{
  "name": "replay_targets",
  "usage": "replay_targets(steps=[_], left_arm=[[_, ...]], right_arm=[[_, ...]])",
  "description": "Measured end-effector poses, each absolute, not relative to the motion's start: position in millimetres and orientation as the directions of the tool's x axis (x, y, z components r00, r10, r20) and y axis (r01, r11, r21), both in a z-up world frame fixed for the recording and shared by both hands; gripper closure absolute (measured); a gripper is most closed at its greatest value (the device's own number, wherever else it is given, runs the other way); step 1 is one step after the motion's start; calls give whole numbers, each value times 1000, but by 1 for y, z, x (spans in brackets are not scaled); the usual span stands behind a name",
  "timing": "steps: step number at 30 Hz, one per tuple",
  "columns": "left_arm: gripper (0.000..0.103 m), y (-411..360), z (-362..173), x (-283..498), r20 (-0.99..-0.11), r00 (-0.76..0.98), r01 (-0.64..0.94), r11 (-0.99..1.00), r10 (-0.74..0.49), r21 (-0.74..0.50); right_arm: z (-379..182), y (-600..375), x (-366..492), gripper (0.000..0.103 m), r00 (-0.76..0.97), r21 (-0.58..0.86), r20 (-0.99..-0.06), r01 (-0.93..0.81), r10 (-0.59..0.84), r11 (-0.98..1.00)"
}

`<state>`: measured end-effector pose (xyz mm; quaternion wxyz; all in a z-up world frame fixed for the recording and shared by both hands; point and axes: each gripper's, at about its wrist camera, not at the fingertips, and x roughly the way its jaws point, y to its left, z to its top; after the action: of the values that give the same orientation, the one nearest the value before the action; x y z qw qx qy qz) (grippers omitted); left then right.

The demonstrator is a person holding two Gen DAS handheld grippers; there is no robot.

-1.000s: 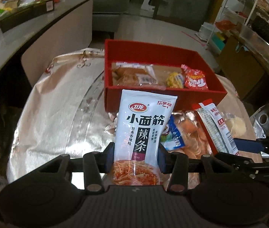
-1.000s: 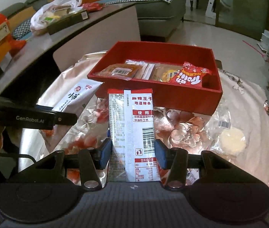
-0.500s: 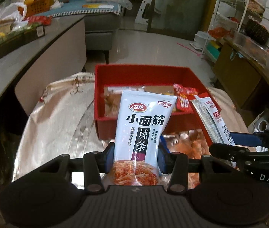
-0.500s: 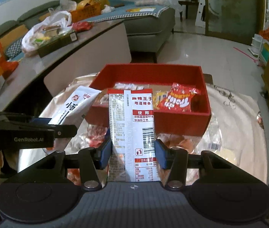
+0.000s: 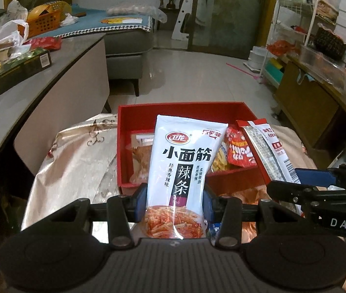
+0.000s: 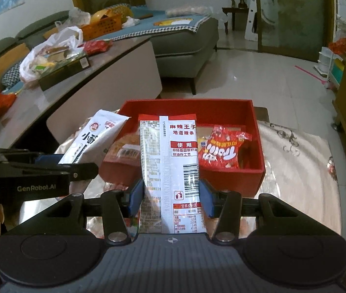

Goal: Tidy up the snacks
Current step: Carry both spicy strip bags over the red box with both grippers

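My left gripper (image 5: 174,201) is clamped on the white spicy-strip packet (image 5: 182,168), held upright. My right gripper (image 6: 170,196) pinches the red-edged silver packet (image 6: 170,171), back side facing me. The red box (image 6: 256,171) sits at 12 o'clock, just beyond both packets, with 1 red snack bag (image 6: 224,150) inside toward 1 o'clock.

A small table (image 6: 302,161) under a shiny, pale floral cloth (image 5: 75,161) carries the goods — the red box (image 6: 231,107) sits on its far half, snack packets inside. A few wrapped snacks (image 5: 248,193) lie on the cloth just near of the box. To the left, a long grey counter (image 6: 94,73) holds a plastic bag and a dark carton.
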<state>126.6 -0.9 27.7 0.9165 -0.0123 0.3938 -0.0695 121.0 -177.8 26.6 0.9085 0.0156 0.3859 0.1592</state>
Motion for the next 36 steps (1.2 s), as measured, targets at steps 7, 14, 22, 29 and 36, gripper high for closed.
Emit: replay_targets(steps=[7, 14, 22, 29, 36], left_arm=[[64, -6, 29, 153, -715, 688, 105, 992, -125, -73], [64, -11, 26, 178, -716, 688, 95, 993, -115, -67], [64, -16, 15, 208, -727, 680, 76, 996, -90, -53], [64, -17, 6, 227, -739, 670, 54, 998, -65, -39], [64, -22, -4, 239, -747, 663, 48, 999, -48, -21]], right_arm=[[28, -176, 139, 46, 659, 152, -691, -270, 298, 951], [26, -175, 164, 46, 663, 150, -690, -262, 291, 953], [18, -174, 193, 45, 663, 147, -695, -249, 279, 957], [6, -175, 212, 45, 648, 143, -714, -235, 265, 961], [-2, -177, 223, 45, 640, 137, -725, -227, 253, 964]])
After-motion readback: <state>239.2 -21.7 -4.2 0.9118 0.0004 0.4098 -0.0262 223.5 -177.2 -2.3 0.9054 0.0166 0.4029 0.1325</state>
